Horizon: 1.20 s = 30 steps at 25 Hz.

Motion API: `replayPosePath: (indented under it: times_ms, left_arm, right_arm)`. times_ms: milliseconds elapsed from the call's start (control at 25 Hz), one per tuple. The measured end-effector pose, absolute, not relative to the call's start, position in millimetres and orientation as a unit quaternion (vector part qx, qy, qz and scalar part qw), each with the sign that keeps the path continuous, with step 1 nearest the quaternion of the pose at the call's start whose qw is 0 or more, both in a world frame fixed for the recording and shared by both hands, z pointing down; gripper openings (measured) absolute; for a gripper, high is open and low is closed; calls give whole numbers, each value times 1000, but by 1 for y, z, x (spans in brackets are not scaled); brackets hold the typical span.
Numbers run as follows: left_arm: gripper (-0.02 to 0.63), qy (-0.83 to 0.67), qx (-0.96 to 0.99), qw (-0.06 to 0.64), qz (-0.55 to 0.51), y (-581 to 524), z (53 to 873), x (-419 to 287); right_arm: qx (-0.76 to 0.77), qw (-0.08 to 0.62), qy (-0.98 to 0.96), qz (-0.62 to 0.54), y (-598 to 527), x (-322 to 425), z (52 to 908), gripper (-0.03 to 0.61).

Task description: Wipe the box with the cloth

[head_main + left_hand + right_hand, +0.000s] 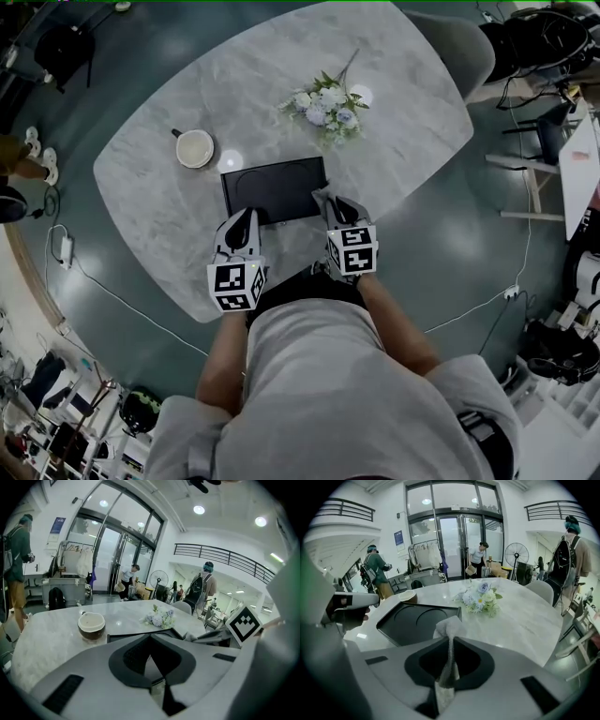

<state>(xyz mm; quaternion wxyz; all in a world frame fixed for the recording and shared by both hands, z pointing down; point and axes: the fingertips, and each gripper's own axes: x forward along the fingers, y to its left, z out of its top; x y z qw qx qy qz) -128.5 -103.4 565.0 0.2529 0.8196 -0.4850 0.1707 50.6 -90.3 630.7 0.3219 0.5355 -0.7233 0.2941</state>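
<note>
A shallow black box [277,186] lies flat on the marble table [150,187], close to the near edge. My right gripper [327,201] hovers at the box's near right corner and is shut on a white cloth [449,626]. The cloth sticks up from between the jaws in the right gripper view, where the box [415,619] lies just ahead and to the left. My left gripper [247,217] hangs over the box's near left edge, shut with nothing in it. In the left gripper view only a thin strip of the box [125,635] shows past the closed left gripper [151,638].
A white cup [195,148] with a handle stands left of the box's far corner. A bunch of pale flowers [328,101] lies beyond the box to the right. A grey chair [459,47] stands at the table's far side. People [479,555] and a fan [516,555] are in the background.
</note>
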Motion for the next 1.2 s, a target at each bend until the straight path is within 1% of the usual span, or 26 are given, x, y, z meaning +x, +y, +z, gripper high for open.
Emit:
replayPosePath:
  times_ms: [320, 480, 800, 1000, 1200]
  left_arm:
    - [23, -454, 842, 245, 160, -125, 552, -125]
    - [23, -453, 840, 252, 161, -123, 556, -121]
    - [23, -473, 829, 252, 160, -132, 553, -120]
    - [23, -508, 805, 259, 165, -143, 557, -126]
    - [23, -533, 784, 270, 170, -155, 564, -130]
  right_arm:
    - [549, 345, -713, 266, -110, 43, 627, 43]
    - [541, 355, -718, 255, -116, 44, 628, 43]
    - [526, 345, -736, 252, -147, 47, 624, 43]
    - [490, 365, -760, 221, -170, 43, 624, 44]
    - [402, 403, -800, 189, -188, 34, 626, 44]
